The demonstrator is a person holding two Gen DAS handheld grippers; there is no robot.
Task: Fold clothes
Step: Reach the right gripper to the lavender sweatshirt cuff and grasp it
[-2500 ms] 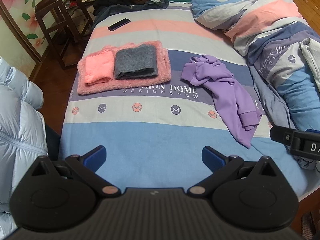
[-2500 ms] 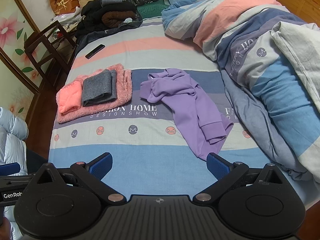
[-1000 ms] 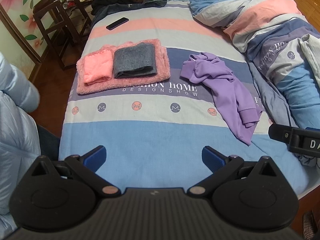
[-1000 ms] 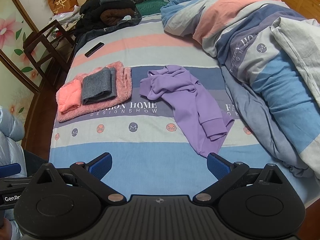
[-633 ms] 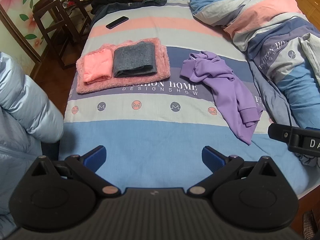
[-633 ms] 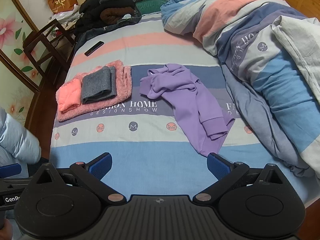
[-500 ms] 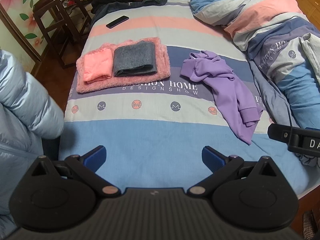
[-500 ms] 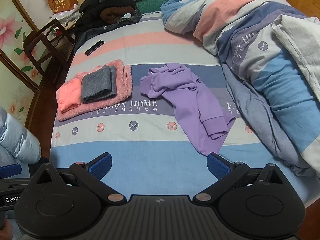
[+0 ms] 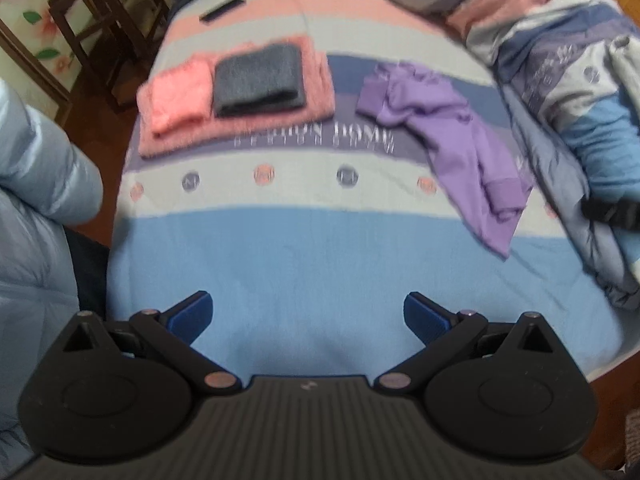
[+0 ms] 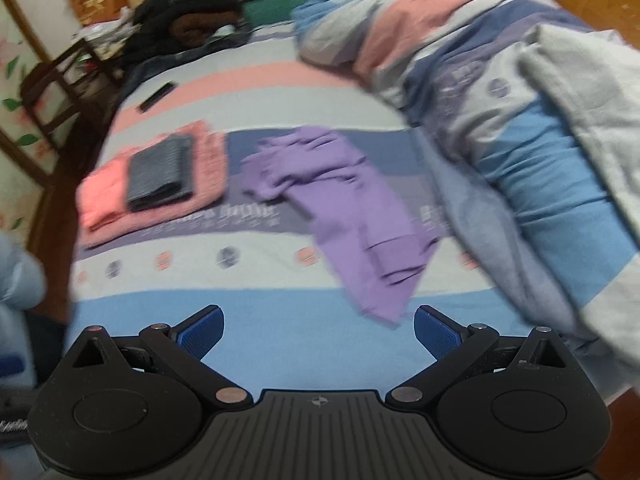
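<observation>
A crumpled purple sweatshirt (image 9: 452,132) lies unfolded on the striped bed, right of centre; it also shows in the right wrist view (image 10: 352,208). Folded clothes lie to its left: a grey piece (image 9: 258,80) and a coral piece (image 9: 178,96) on a folded pink fleece (image 9: 316,76); the same stack shows in the right wrist view (image 10: 160,176). My left gripper (image 9: 308,316) is open and empty over the blue stripe at the bed's near edge. My right gripper (image 10: 318,330) is open and empty, just short of the sweatshirt's lower hem.
A bunched striped duvet (image 10: 520,100) fills the bed's right side. A dark phone (image 9: 222,4) lies at the far left of the bed. Dark clothes (image 10: 192,16) are piled at the head. A wooden chair (image 9: 100,12) stands left of the bed. My light-blue padded sleeve (image 9: 36,160) is at the left.
Both grippers have moved forward over the bed towards the clothes, and both views are now motion-blurred. The jaws stay open.
</observation>
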